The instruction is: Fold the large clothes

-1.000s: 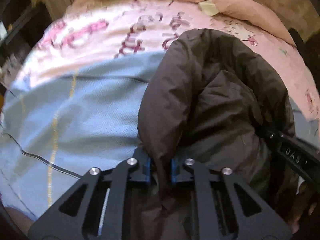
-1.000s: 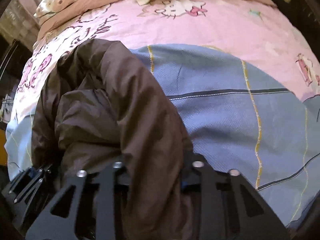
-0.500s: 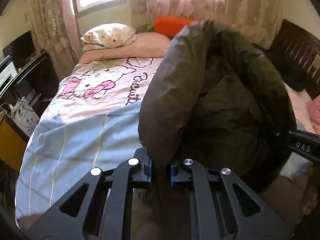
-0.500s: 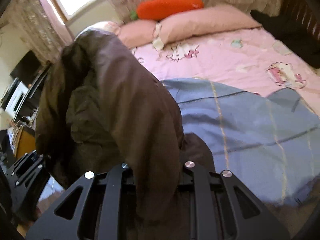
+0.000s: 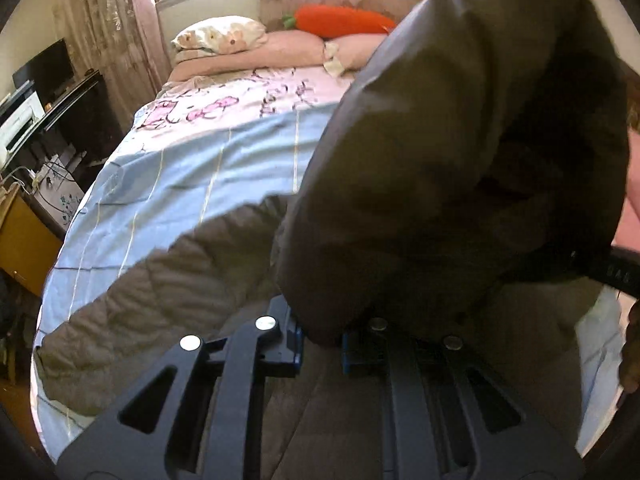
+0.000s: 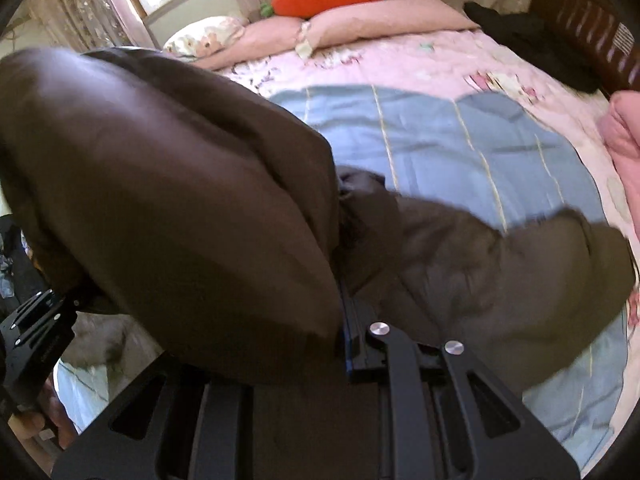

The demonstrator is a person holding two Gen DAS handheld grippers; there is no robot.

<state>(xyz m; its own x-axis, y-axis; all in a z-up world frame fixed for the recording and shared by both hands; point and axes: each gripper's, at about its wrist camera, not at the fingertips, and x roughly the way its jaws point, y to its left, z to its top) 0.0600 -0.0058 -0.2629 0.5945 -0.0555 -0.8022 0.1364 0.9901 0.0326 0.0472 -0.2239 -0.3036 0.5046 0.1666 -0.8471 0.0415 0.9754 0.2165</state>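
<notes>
A big dark brown padded jacket (image 5: 460,152) is held up over the foot of the bed. My left gripper (image 5: 320,344) is shut on a thick fold of it. My right gripper (image 6: 312,344) is shut on another fold of the jacket (image 6: 168,200); its left finger is hidden by cloth. One sleeve (image 5: 160,288) trails on the blue cover in the left wrist view. The other part (image 6: 500,272) lies spread on the bed in the right wrist view. The other gripper (image 6: 36,336) shows at the left edge of the right wrist view.
The bed has a blue striped cover (image 5: 192,184) over a pink cartoon sheet (image 6: 440,60). Pink pillows (image 6: 380,16) and an orange carrot cushion (image 5: 340,20) lie at the head. A dark TV stand (image 5: 60,112) is on the left, a wooden headboard (image 6: 588,20) on the right.
Both grippers have lifted and pulled back with the jacket. The views tilted up from the bed surface to the room, and the jacket's lower parts now trail onto the blue cover.
</notes>
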